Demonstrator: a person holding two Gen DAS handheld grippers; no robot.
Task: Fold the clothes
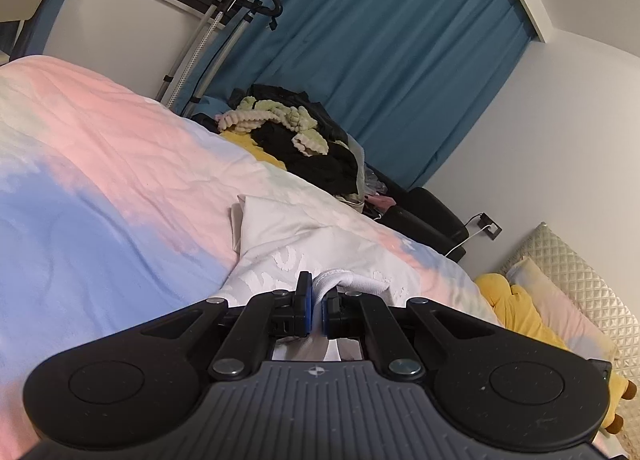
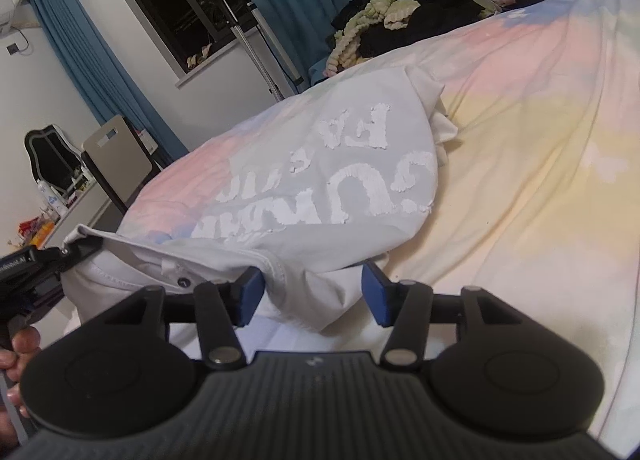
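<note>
A white T-shirt (image 2: 320, 164) with raised white letters lies partly folded on the pastel bedspread (image 2: 520, 140). My right gripper (image 2: 313, 292) stands open at its near edge, and a hanging fold of the shirt sits between the blue pads without being pinched. My left gripper (image 1: 316, 300) is shut on the shirt's hem (image 1: 326, 284) and holds it slightly off the bed. The right wrist view shows that left gripper (image 2: 76, 250) at the far left, clamped on a shirt corner. The shirt (image 1: 304, 236) spreads ahead of it over the bedspread (image 1: 120, 140).
A pile of dark clothes with a cream fuzzy garment (image 1: 300, 132) lies at the bed's far side, before blue curtains (image 1: 400, 60). A yellow plush toy (image 1: 516, 308) and quilted pillow (image 1: 580, 280) sit at the right. A chair (image 2: 116, 156) and a person's hand (image 2: 20, 356) show left.
</note>
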